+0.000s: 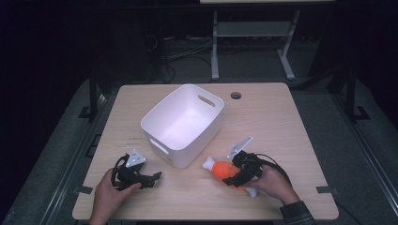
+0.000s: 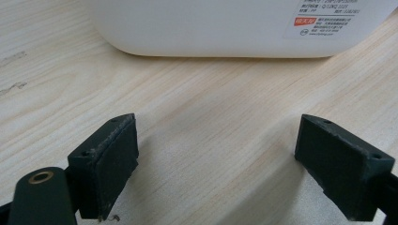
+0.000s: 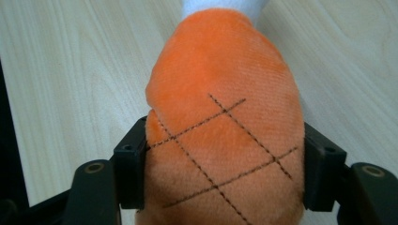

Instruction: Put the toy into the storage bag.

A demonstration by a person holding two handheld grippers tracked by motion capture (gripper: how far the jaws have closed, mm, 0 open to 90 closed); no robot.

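Note:
An orange plush toy (image 1: 219, 168) with white ends and dark stitched cross lines lies on the wooden table, right of centre near the front. My right gripper (image 1: 233, 176) is shut on it. In the right gripper view both pads press into the sides of the toy's orange body (image 3: 225, 93), and the left pad dents it. My left gripper (image 1: 155, 178) rests low at the front left, open, with bare table between its pads (image 2: 105, 164). A white plastic bin (image 1: 187, 154) stands empty between and behind the two grippers.
The bin's near wall (image 2: 211, 28) with a printed label (image 2: 328, 21) is just beyond the left gripper's jaws. A cable hole (image 1: 235, 95) is in the table's far edge. Dark floor and a desk frame (image 1: 215, 47) lie beyond the table.

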